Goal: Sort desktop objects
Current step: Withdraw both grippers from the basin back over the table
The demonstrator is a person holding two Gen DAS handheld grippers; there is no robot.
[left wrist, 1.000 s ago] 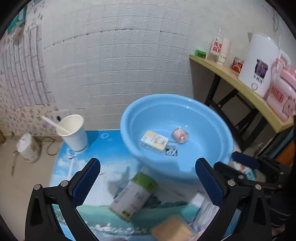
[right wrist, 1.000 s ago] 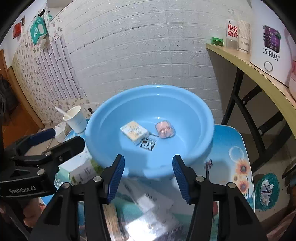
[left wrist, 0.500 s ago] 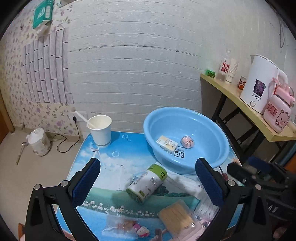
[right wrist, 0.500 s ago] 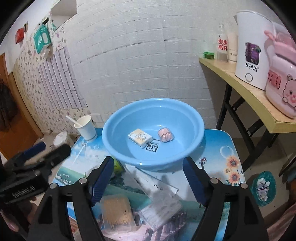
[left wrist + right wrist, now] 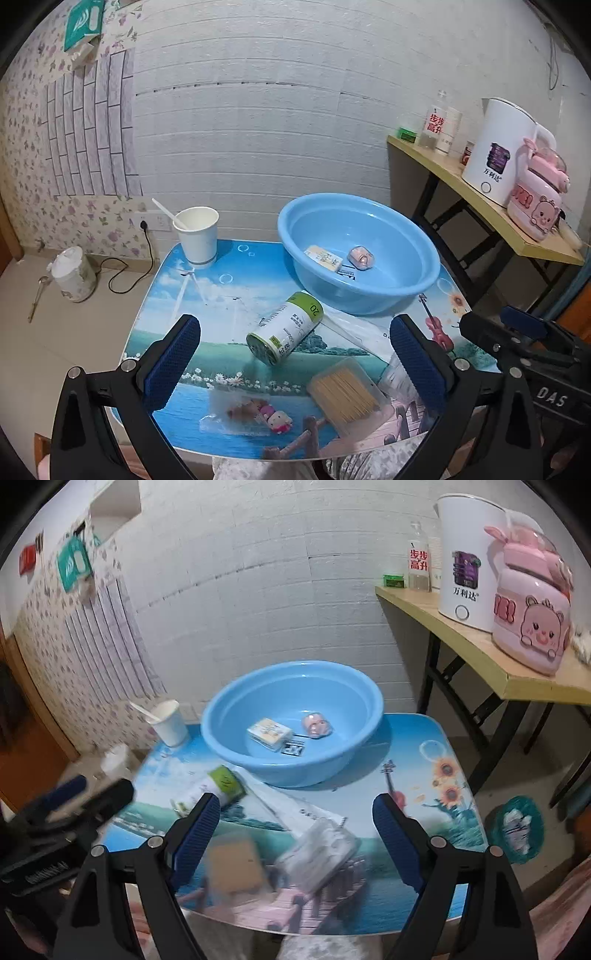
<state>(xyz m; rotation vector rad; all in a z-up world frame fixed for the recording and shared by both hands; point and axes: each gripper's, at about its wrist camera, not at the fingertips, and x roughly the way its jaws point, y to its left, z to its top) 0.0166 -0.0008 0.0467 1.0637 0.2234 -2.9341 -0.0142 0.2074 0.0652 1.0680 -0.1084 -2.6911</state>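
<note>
A blue basin (image 5: 354,295) stands at the back right of the picture-printed table (image 5: 207,291); in it lie a yellow box (image 5: 323,257) and a small pink thing (image 5: 361,257). In front of it a green-and-white can (image 5: 286,332) lies on its side. Nearer me are a box of toothpicks (image 5: 345,395), a clear bag with small toys (image 5: 255,411) and a clear packet (image 5: 317,853). My left gripper (image 5: 293,323) hangs open above the table's near part, holding nothing. My right gripper (image 5: 295,799) is over the near edge, its jaws opening with nothing between them.
A paper cup (image 5: 195,236) with a white spoon stands at the table's back left corner. To the right, a yellow side table (image 5: 461,638) carries a white kettle (image 5: 469,557) and a pink bottle (image 5: 532,605). A white pot (image 5: 74,273) and a cord lie on the floor at left.
Both grippers have drawn back and up from the basin, so the whole table now shows. The right gripper's jaws have spread much wider. The objects have not moved.
</note>
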